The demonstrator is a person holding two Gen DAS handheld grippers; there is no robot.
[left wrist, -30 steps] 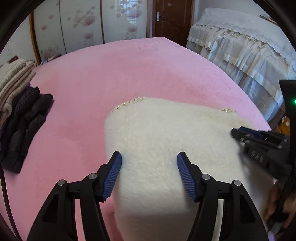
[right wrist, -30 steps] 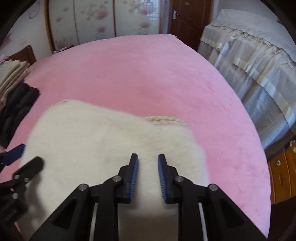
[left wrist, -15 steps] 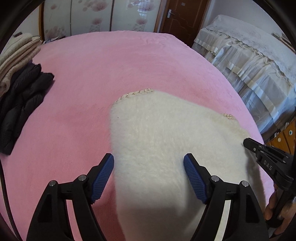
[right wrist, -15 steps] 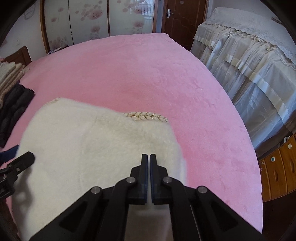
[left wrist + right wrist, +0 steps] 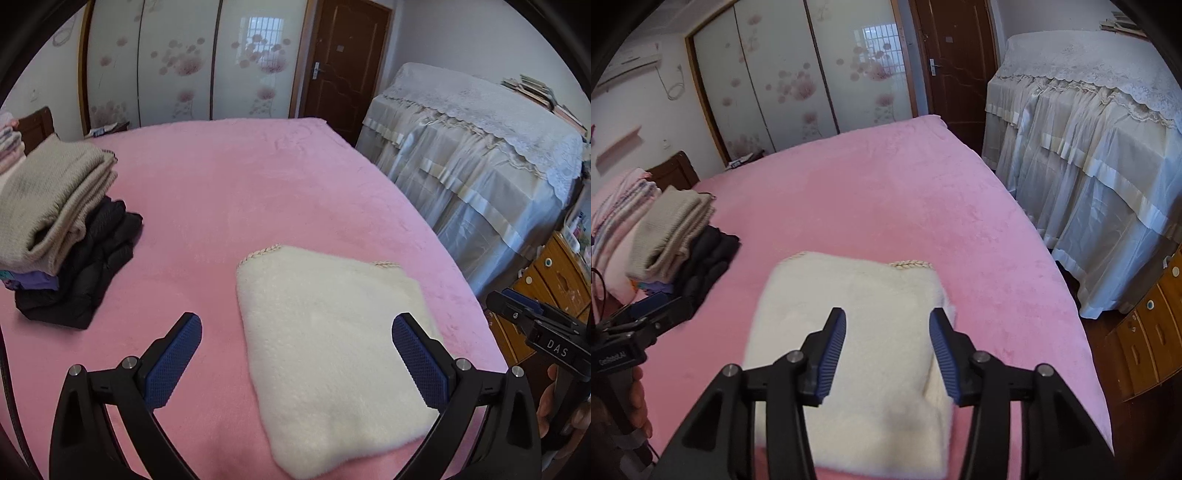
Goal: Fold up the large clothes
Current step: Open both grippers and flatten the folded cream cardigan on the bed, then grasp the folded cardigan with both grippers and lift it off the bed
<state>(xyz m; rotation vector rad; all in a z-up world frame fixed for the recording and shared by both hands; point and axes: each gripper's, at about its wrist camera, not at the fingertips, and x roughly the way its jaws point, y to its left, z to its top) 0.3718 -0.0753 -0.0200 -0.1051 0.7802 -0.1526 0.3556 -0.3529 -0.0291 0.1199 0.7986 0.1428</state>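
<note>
A folded cream fleece garment (image 5: 332,339) (image 5: 857,332) lies flat on the pink bed (image 5: 229,199) (image 5: 886,206), near its front edge. My left gripper (image 5: 297,332) hangs above it, its jaws opening to their widest with nothing between them. My right gripper (image 5: 888,325) also hovers over the garment, jaws opening, clear of the fleece. In the left wrist view the right gripper (image 5: 517,306) shows at the right edge with a hand below it. The left gripper (image 5: 646,314) shows at the left edge of the right wrist view.
A stack of folded clothes (image 5: 55,229) (image 5: 676,240), beige over black, sits at the bed's left side. A lace-covered piece of furniture (image 5: 480,155) stands to the right, a wooden drawer chest (image 5: 1148,325) beside the bed corner, a brown door (image 5: 343,62) behind.
Both grippers rose away from the garment. The right gripper closed fully, then opened; the left gripper widened. The garment now lies free and flat on the bed.
</note>
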